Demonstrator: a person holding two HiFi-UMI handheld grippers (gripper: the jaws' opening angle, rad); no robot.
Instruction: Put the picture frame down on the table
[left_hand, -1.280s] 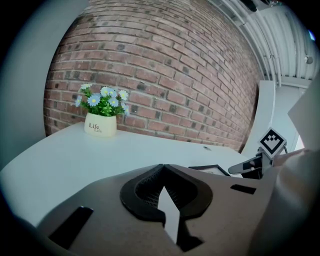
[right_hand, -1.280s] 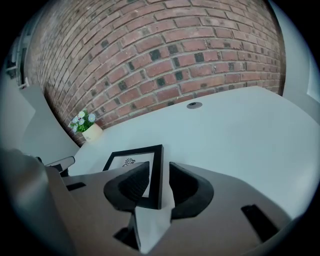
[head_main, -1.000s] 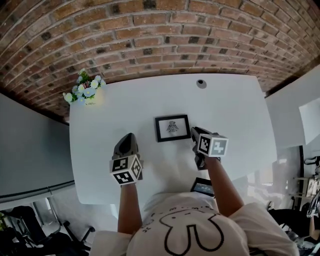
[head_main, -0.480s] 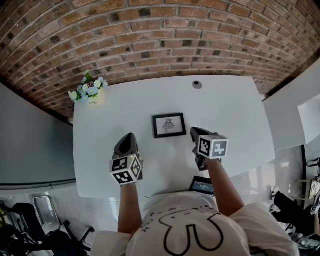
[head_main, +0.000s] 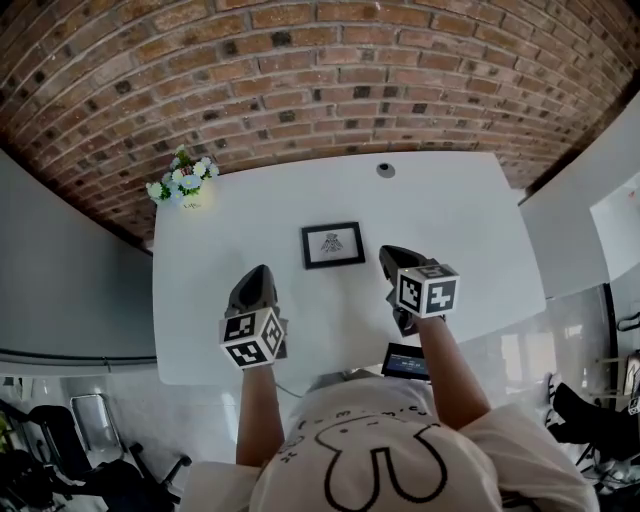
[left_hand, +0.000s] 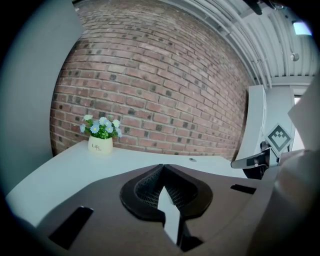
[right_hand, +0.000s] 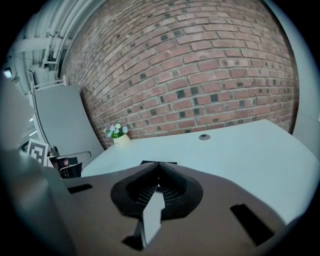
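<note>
Over desk front edge: left gripper, jaws together, empty; right gripper, likewise shut, empty. At desk centre: picture frame, lying flat, untouched.

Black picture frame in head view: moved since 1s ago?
No. The black picture frame keeps its place below-left of the round table grommet; the view itself shifted.

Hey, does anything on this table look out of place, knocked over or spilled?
Nothing stands out. The picture frame lies flat on the white table, only slightly skewed to its edges. The flower pot stands upright at the far left corner. Nothing is spilled or broken.
</note>
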